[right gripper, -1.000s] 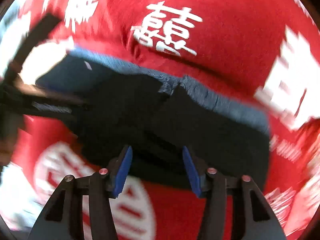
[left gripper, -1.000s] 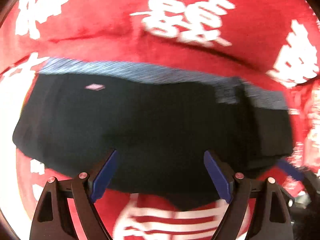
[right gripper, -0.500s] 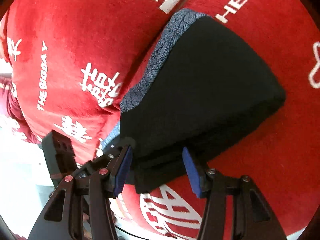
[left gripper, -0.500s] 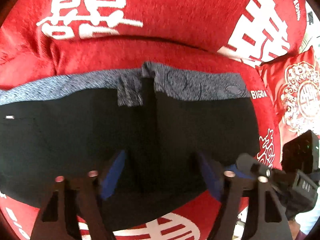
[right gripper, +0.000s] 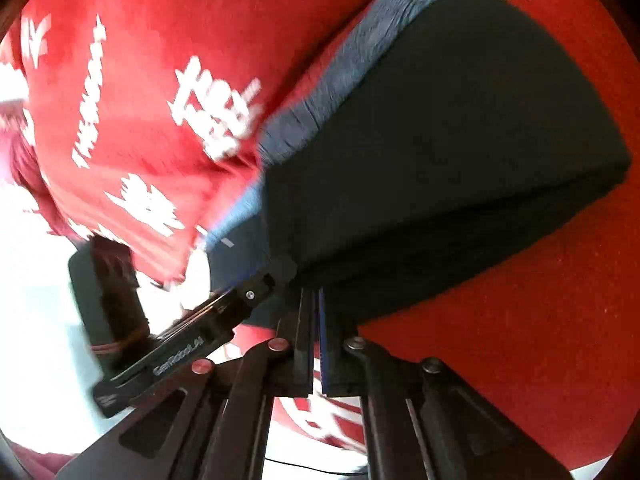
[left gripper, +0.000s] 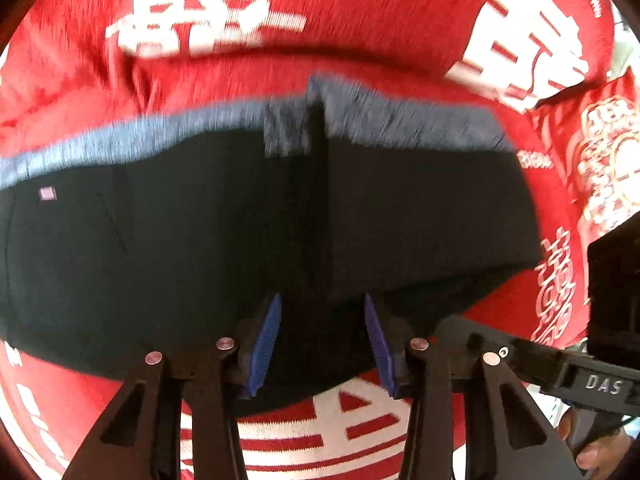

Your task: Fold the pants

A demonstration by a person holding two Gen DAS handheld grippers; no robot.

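Note:
Black pants [left gripper: 200, 240] with a grey-blue waistband [left gripper: 400, 124] lie folded on a red blanket [left gripper: 360, 12] printed with white characters. My left gripper [left gripper: 322, 320] points down at their near edge. Its jaws are closing, and black fabric sits between the blue pads without being pinched. In the right wrist view the pants [right gripper: 460, 140] form a thick stack. My right gripper [right gripper: 318, 296] is shut, its tips nipping the stack's near edge. The left gripper's finger [right gripper: 256, 292] lies just to the left of it. The right gripper's body [left gripper: 580, 376] shows at the lower right of the left wrist view.
A red cushion [left gripper: 608, 160] with a white ornament lies to the right of the pants. The blanket [right gripper: 540, 340] stretches on past the stack. Beyond its edge at the left is a bright white area [right gripper: 36, 320]. A person's fingertip [left gripper: 592, 456] holds the right gripper's handle.
The left gripper's jaws have narrowed around the pants' near edge. The right gripper rolled over, came down to the stack's edge and snapped shut there.

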